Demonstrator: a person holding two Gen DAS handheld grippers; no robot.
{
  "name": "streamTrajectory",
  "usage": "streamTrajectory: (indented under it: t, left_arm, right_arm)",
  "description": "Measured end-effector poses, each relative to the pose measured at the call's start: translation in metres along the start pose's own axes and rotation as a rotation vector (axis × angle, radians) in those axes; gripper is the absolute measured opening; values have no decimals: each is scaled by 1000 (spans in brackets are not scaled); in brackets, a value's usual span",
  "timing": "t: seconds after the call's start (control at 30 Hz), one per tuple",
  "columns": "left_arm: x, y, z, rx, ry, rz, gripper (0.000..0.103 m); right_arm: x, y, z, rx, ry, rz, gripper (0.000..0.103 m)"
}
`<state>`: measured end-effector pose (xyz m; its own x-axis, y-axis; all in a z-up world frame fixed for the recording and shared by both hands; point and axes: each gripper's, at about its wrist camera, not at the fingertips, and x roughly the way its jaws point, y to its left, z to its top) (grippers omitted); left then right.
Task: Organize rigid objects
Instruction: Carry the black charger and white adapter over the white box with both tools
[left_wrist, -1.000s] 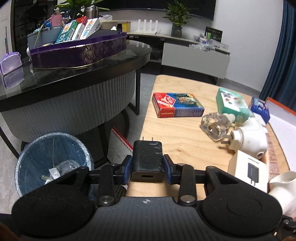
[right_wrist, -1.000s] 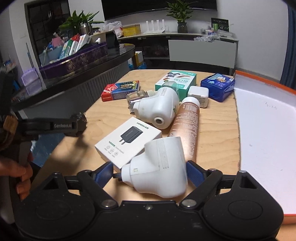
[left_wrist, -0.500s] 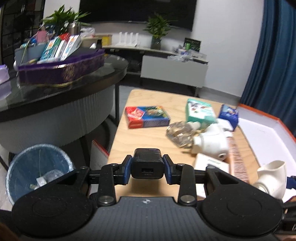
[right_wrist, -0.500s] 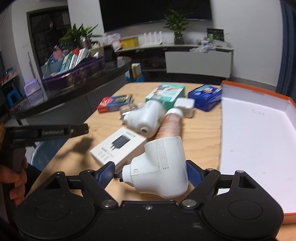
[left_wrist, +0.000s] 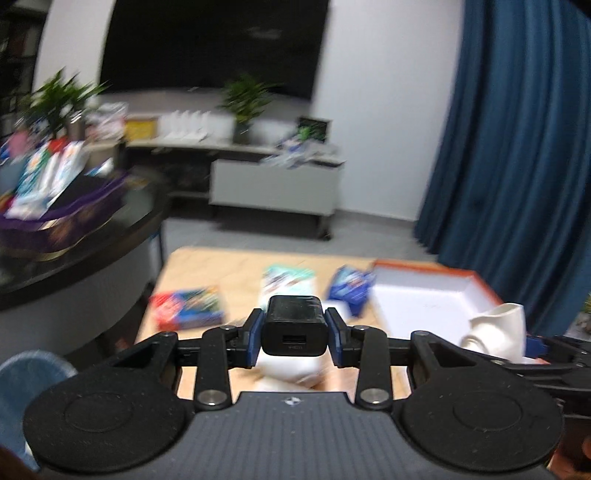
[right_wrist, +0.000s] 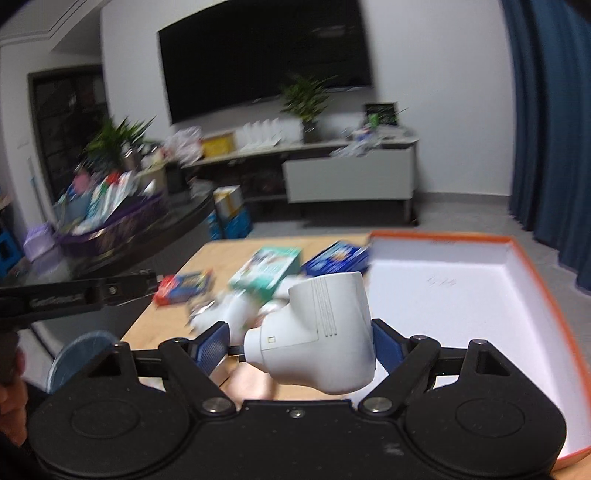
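Observation:
My left gripper (left_wrist: 294, 338) is shut on a black USB charger (left_wrist: 294, 326) and holds it high above the wooden table (left_wrist: 221, 269). My right gripper (right_wrist: 299, 341) is shut on a white plug-in device (right_wrist: 317, 339), also seen at the right of the left wrist view (left_wrist: 496, 330). A white box with an orange rim (right_wrist: 443, 295) lies open on the table's right; it also shows in the left wrist view (left_wrist: 424, 295). Both views are blurred.
On the table lie a red-blue box (right_wrist: 184, 286), a green box (right_wrist: 267, 271), a blue packet (right_wrist: 338, 256) and a white plug-in unit (right_wrist: 231, 312). A dark round table with a purple basket (left_wrist: 55, 221) stands left, a blue bin (left_wrist: 26, 373) below it.
Both grippers have risen well above the table with their objects still held. The views have tilted up, and the orange-rimmed box now fills more of the right.

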<state>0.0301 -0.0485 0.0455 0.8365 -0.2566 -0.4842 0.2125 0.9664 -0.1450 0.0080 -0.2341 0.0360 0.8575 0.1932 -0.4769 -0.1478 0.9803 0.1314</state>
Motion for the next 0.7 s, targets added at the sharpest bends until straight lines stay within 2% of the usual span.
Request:
streamTrajectory:
  t: [0.27, 0.43, 0.57, 0.7]
  left_arm:
    - [36, -60, 40, 37, 2, -187, 36]
    - [62, -82, 65, 57, 10, -258, 36]
    - [77, -94, 67, 85, -3, -250, 36]
    - [89, -96, 53, 78, 29, -243, 36]
  right_arm:
    - [-24, -71, 51, 58, -78, -128, 97]
    - [-35, -107, 78, 72, -112, -193, 97]
    - [-31, -125, 89, 95, -119, -209, 97]
    - [-17, -140, 91, 115, -94, -199, 97]
